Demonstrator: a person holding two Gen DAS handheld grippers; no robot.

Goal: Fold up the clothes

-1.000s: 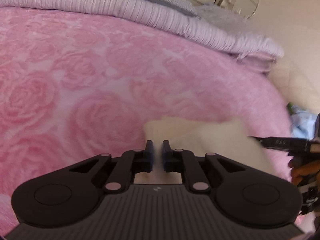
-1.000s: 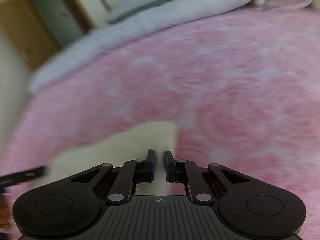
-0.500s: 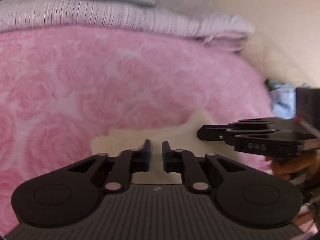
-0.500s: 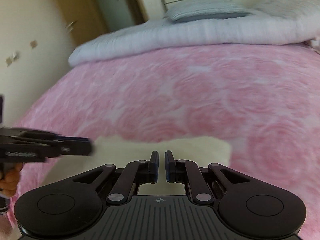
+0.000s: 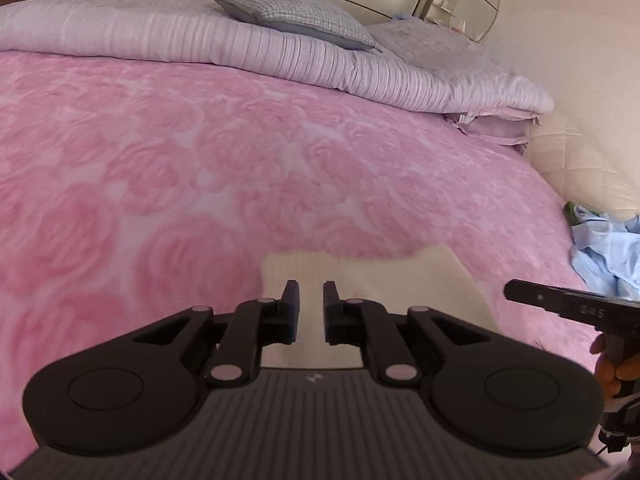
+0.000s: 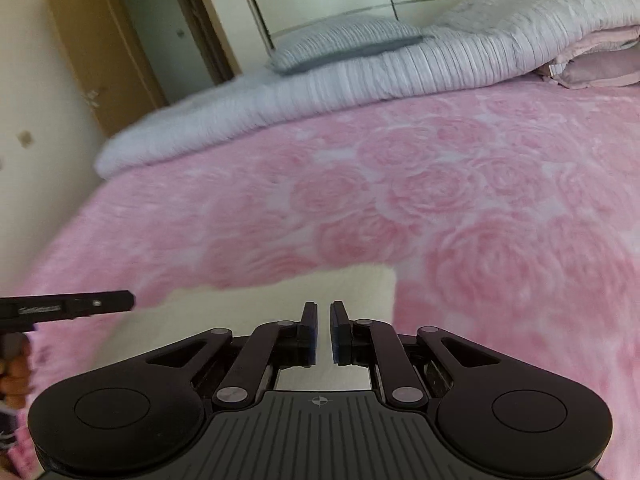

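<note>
Two grippers are in play, both low in their own frames. The left gripper is clenched, though its jaws have just eased apart a trifle, and cream fabric shows in the narrow slot between them. The right gripper is likewise clenched over cream fabric. Judged from this, each grips the near edge of the cream garment, though the pinch itself is not plainly visible.

Half a second ago the right tool reached across the middle right of the left view. It now shows only at the right edge, with a hand below it, so the two tools have drawn apart. A second ago the garment was a rounded, blurred lump right of centre in the left view. It now spreads as a flat panel at lower centre, with a straight far edge and one raised corner on the right.

Assessment: the garment is stretched out between the tools and ready for a fold; no fold is visible yet.

Beyond the garment lies the pink rose blanket. A heap of blue clothing sits at the right edge. Farthest back are the lilac quilt and the grey pillow.
</note>
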